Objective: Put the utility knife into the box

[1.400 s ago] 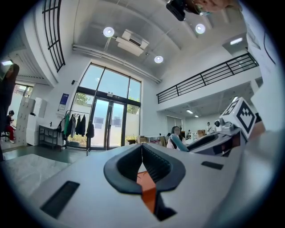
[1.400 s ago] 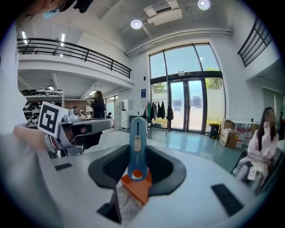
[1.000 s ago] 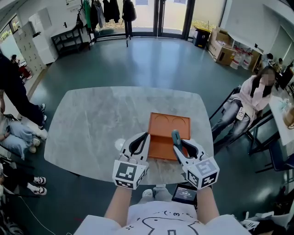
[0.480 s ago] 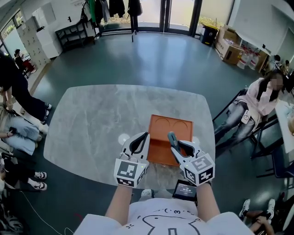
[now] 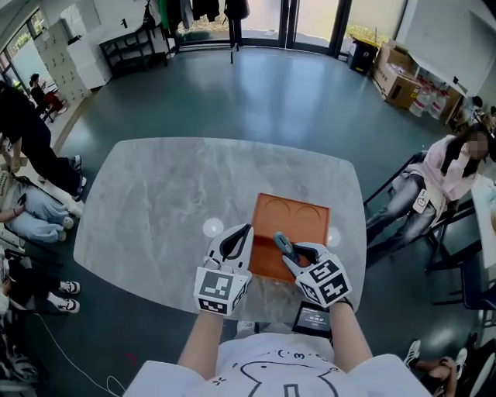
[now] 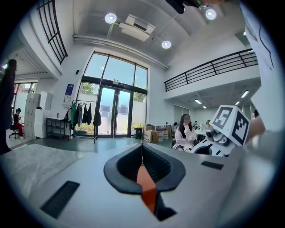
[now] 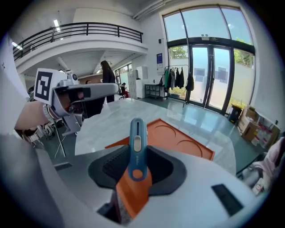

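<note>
**Over the orange box: right gripper carries the knife**

On the pale grey marble-patterned table with rounded corners (image 5: 155,201) lies a flat rectangular orange box (image 5: 298,221), close to the person's edge, with two round outlines pressed into its far half. Around the table it is busy. A person sits on a chair off to the right (image 5: 457,167), other people stand and sit at the left (image 5: 31,163), brown cardboard cartons (image 5: 395,77) are stacked at the far right, and dark clothes hang on a rack (image 5: 232,12) by the glass doors. A small dark screen device (image 5: 314,318) shows at the person's waist, below the table edge.

Now the left gripper (image 5: 232,242): its jaws are pressed together with nothing between them. In the head view it sits at the box's near-left corner, its tips overlapping the left edge.

And the right gripper (image 5: 297,253), tilted downward, is pinching a slim blue plastic utility knife (image 7: 136,147) by its rear end. The knife is over the near half of the box; whether it touches the orange surface I cannot tell. Its long axis runs along the jaws, with the slider face up and the free end pointing forward and away from the person, toward the box's far half. In the head view it slants up and to the left.
</note>
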The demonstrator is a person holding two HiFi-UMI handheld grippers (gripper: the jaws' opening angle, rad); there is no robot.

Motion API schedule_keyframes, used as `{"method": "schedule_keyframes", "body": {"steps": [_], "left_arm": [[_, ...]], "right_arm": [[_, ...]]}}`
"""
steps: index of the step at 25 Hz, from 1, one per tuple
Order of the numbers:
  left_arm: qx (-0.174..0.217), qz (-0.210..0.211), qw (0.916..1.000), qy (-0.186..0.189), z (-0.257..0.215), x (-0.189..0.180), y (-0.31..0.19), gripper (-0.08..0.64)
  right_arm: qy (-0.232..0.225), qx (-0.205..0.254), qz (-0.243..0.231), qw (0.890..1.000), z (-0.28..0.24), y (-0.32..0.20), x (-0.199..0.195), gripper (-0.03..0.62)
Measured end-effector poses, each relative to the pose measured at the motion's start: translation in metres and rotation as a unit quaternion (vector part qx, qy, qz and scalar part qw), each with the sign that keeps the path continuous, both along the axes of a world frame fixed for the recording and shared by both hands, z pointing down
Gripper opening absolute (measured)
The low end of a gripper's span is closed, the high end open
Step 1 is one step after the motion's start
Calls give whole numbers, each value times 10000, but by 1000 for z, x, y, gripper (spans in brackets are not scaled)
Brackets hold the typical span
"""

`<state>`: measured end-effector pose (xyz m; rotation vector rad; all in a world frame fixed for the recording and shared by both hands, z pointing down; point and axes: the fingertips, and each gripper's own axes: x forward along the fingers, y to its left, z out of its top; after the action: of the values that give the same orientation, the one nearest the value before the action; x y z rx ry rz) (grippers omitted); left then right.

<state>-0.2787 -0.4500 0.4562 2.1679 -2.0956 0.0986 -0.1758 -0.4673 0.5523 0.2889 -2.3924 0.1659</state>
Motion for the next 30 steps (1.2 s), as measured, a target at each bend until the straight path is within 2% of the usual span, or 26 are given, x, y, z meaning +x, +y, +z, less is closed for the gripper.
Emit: {"method": "schedule_keyframes", "body": {"steps": [9,15,20,26,30], "left_arm": [[-192,-143,9997,70,12,-5,-5,15],[-280,-222,9993,78,20,-5,-6,15],[-334,-315,9989,89,24,-11,-4,15],[-386,-428,9982,133,31,-19,-1,15],[-406,-473,9979,153,33,-21,2,15]], "right_arm": [[740,-333,-404,9959,45,0,0,133],[1335,-608,-624,9872,79,5,5,133],[1588,-822,-693,9814,100,9,3,133],[1855,-839,-848,9754,118,9,-2,133],[2023,-645,-952,9726,126,8,-4,133]]}}
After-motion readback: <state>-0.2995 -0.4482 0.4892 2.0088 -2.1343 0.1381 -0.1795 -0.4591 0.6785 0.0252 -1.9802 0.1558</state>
